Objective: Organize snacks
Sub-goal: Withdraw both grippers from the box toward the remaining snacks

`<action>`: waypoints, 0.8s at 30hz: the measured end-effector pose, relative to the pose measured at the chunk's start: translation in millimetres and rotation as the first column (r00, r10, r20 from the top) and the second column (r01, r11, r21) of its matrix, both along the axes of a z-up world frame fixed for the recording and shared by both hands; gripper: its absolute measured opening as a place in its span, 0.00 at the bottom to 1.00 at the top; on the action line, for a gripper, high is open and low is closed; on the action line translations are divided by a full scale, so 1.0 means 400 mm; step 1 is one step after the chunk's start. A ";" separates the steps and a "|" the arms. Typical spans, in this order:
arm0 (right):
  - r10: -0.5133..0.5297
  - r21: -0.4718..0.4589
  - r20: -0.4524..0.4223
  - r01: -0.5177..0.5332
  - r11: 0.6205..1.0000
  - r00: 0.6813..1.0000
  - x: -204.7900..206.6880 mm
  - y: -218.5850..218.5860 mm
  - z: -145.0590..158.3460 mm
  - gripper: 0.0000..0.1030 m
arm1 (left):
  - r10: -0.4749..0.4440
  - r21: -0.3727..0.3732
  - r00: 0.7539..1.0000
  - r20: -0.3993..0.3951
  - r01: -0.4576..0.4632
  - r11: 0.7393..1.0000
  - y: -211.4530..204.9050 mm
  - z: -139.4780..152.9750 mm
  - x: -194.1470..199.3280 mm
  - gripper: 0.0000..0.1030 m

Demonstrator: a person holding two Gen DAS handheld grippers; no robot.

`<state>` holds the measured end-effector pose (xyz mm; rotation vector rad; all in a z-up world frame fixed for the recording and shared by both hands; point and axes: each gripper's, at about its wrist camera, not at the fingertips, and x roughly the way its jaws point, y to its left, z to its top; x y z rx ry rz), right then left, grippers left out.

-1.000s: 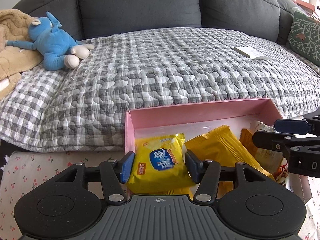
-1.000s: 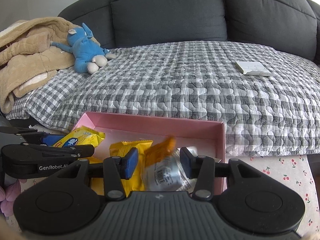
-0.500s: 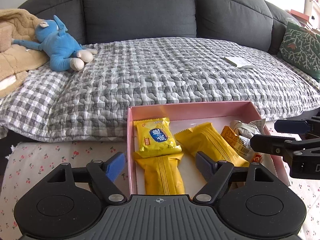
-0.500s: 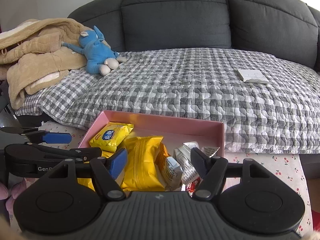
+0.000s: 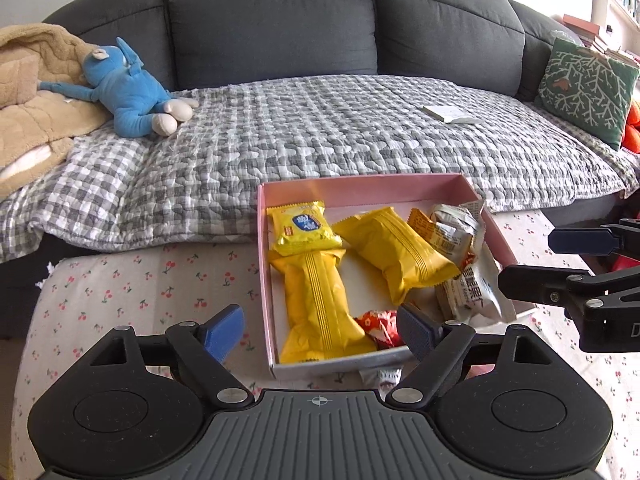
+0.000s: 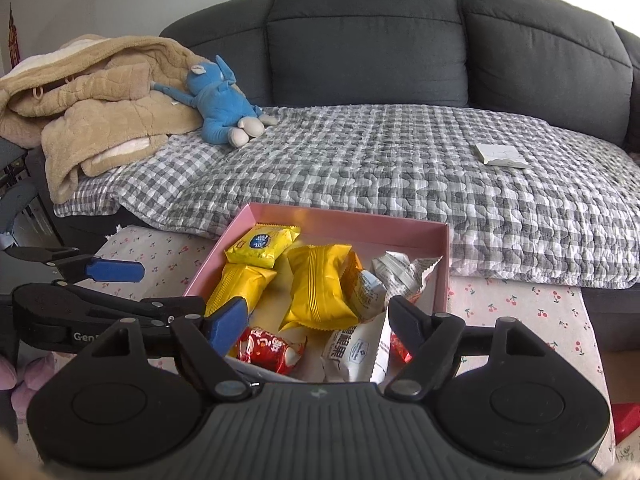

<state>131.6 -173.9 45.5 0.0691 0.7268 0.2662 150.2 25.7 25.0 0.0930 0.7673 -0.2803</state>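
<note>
Left wrist view: left hand-held gripper (image 5: 320,330) has jaws spread wide, just been opening, nothing pinched; blue pad hangs over the cherry-print cloth counter (image 5: 132,292), dark pad over the near right part of the box. Shallow pink cardboard box (image 5: 360,184) sits on the counter, far wall against the grey checked quilt (image 5: 320,140) on the sofa. Inside: small yellow biscuit pack with blue logo (image 5: 302,226) at far left, long yellow ribbed pack (image 5: 320,312) below it and overlapping, second yellow pack (image 5: 394,252) diagonal in the middle, silver-white wrappers (image 5: 460,232) piled at right, red wrapper (image 5: 378,330) near the front wall. Only here: green leaf-pattern cushion (image 5: 584,88) far right, a wrapper edge sticking out under the box's front wall, and the right hand-held gripper (image 5: 532,258) side-on beyond the box's right wall.

Right wrist view: right hand-held gripper (image 6: 316,320) jaws also apart, just been opening, empty; they straddle the box's near end above a white pack with dark print (image 6: 352,354). Only here: red wrapper's white lettering, the box's full right wall, tan fleece blanket pile (image 6: 92,112) at the left, and the left gripper's blue pad over the counter left of the box.

Room: bare counter both sides of the box; the far side is closed off by the quilt edge. Blue plush toy (image 6: 224,104) and flat white packet (image 6: 502,155) lie on the quilt, well apart from the box.
</note>
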 end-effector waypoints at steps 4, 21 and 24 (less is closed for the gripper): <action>0.003 -0.037 -0.018 -0.003 0.999 1.000 -0.050 0.007 0.001 0.76 | 0.022 0.013 1.000 -0.008 -0.022 1.000 0.017 -0.008 -0.055 0.83; 0.007 -0.093 0.026 -0.004 0.996 1.000 -0.221 0.021 -0.039 0.92 | 0.045 0.006 0.999 0.002 -0.045 0.999 0.081 -0.067 -0.210 0.92; 0.010 -0.065 0.056 -0.006 0.998 0.998 -0.233 0.009 -0.052 0.94 | 0.042 0.016 0.998 0.044 -0.043 0.999 0.078 -0.071 -0.220 0.94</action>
